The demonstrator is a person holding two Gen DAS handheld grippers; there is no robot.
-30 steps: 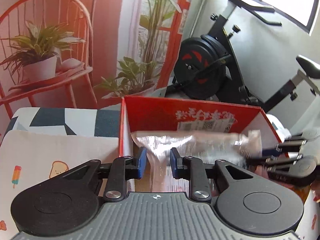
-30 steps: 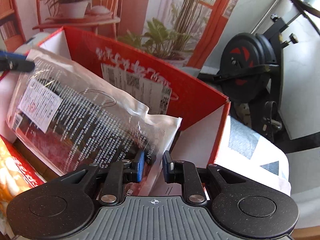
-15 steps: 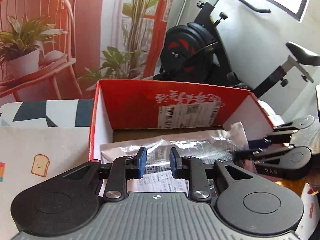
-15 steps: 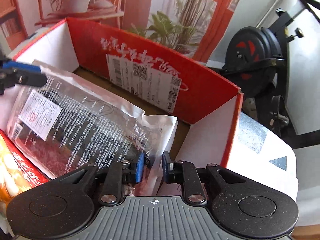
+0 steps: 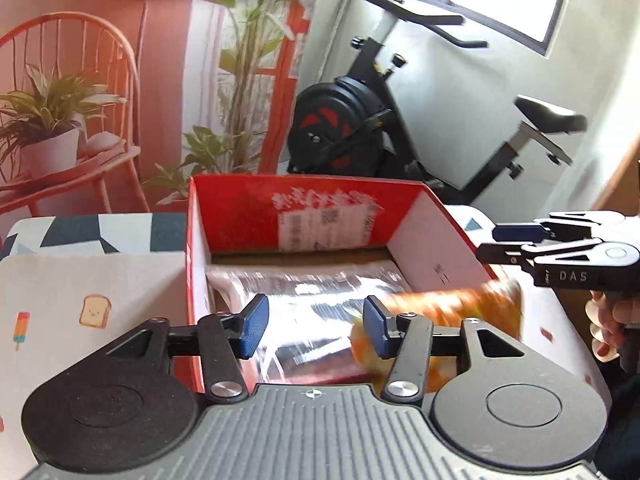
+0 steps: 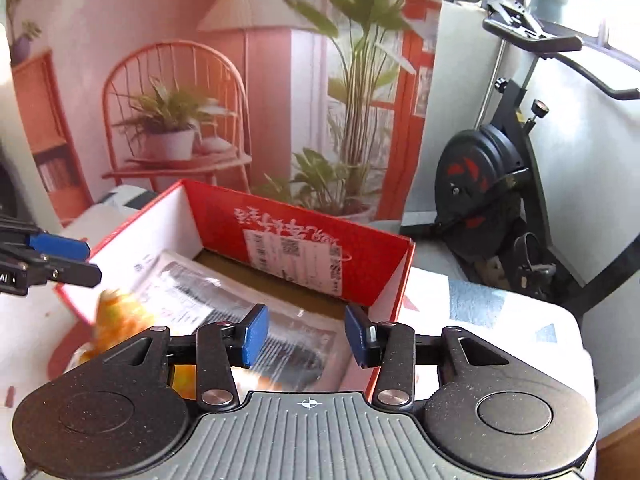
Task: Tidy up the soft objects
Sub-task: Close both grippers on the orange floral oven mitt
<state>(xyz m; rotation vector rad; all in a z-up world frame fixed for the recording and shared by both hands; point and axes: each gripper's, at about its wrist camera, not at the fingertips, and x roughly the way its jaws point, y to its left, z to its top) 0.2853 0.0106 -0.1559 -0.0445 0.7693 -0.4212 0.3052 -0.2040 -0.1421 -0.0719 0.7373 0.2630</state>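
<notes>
A clear plastic packet (image 5: 320,300) with dark printed contents lies flat inside the red cardboard box (image 5: 240,216). An orange snack bag (image 5: 452,304) leans over the box's near right corner. My left gripper (image 5: 312,326) hovers above the packet; its jaws are opening and nothing is pressed between them. In the right wrist view the same packet (image 6: 224,304) lies in the box (image 6: 360,264), and the orange bag (image 6: 116,320) sits blurred at the left. My right gripper (image 6: 302,334) is also opening above the packet, gripping nothing. Each gripper shows at the edge of the other's view.
The box stands on a table covered by a white cloth (image 5: 80,300) with toast and ice-lolly prints. Behind are a printed backdrop with a chair and plants (image 6: 172,136) and an exercise bike (image 5: 360,128). A hand (image 5: 612,320) holds the right gripper's handle.
Both grippers let go of the clear packet, opened and drew back and up. The packet now lies flat in the box, and the orange bag has come into view.
</notes>
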